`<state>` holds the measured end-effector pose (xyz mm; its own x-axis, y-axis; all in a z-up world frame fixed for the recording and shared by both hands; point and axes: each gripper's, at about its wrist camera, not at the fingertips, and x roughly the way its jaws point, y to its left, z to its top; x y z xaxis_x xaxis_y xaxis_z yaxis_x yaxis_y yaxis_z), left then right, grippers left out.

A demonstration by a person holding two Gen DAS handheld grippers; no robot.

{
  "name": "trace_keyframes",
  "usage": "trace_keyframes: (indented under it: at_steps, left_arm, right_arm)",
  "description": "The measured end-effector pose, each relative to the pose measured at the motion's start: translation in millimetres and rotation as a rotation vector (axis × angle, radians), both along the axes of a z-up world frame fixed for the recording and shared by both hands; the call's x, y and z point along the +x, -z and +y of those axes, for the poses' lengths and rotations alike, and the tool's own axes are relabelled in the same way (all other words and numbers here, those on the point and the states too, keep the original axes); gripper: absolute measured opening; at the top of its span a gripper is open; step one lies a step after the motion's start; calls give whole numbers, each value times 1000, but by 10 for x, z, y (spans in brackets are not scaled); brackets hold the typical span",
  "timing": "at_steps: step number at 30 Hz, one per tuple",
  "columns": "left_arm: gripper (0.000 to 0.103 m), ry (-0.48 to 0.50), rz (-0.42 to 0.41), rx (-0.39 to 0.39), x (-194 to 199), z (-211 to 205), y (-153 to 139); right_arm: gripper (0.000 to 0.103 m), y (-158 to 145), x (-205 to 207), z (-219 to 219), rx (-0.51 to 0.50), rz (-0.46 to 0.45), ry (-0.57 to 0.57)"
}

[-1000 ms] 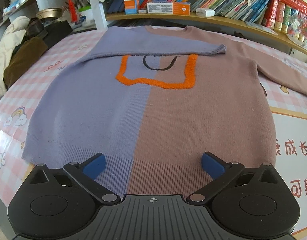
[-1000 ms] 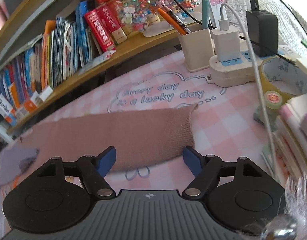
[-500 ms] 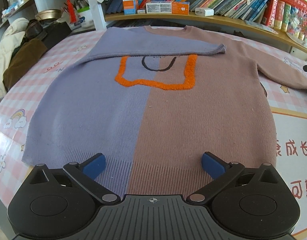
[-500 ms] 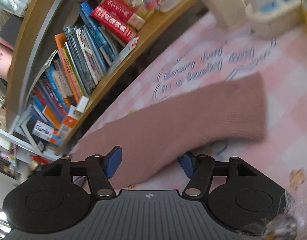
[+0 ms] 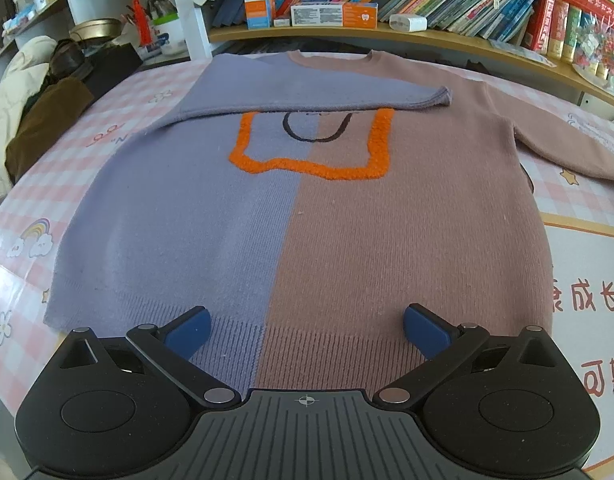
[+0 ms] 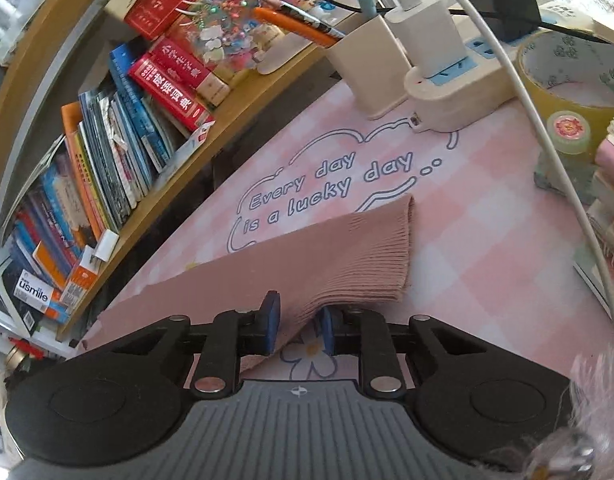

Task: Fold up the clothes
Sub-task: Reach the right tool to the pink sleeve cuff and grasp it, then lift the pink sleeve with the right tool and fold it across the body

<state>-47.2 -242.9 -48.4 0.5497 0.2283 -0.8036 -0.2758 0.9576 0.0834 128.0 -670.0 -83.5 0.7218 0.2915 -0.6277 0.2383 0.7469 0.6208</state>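
1 sweater [image 5: 307, 216], 2 claws, 1 tape roll [image 6: 571, 76].

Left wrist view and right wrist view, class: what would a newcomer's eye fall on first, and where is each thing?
First, the two-tone knitted sweater, lilac on one half and dusty pink on the other, lies flat on the pink checked tablecloth, with a fuzzy orange outline on its chest. Its lilac sleeve is folded across the chest. The right gripper has just been closing and pinches the pink ribbed cuff.

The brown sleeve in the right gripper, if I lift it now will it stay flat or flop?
The brown sleeve will probably flop: it is soft knit, already bunched where the right gripper, whose jaws have just been closing, pinches its edge. The ribbed cuff would likely droop. It probably won't slip, since the fuzzy knit should grip.
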Motion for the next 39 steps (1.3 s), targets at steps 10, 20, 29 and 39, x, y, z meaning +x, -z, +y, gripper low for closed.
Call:
trace_keyframes:
  at_steps: [10, 20, 29, 39]
  left_arm:
    - [103, -6, -6, -32, -3, 50, 13]
    - [103, -4, -18, -52, -19, 88, 32]
    - [103, 52, -6, -19, 18, 83, 1]
    - [103, 169, -148, 32, 37, 225, -258]
  right_arm:
    - [17, 37, -12, -145, 79, 22, 76]
    - [5, -41, -16, -187, 112, 10, 70]
    - [5, -475, 55, -29, 114, -102, 15]
    - [5, -974, 102, 523, 82, -188, -33]
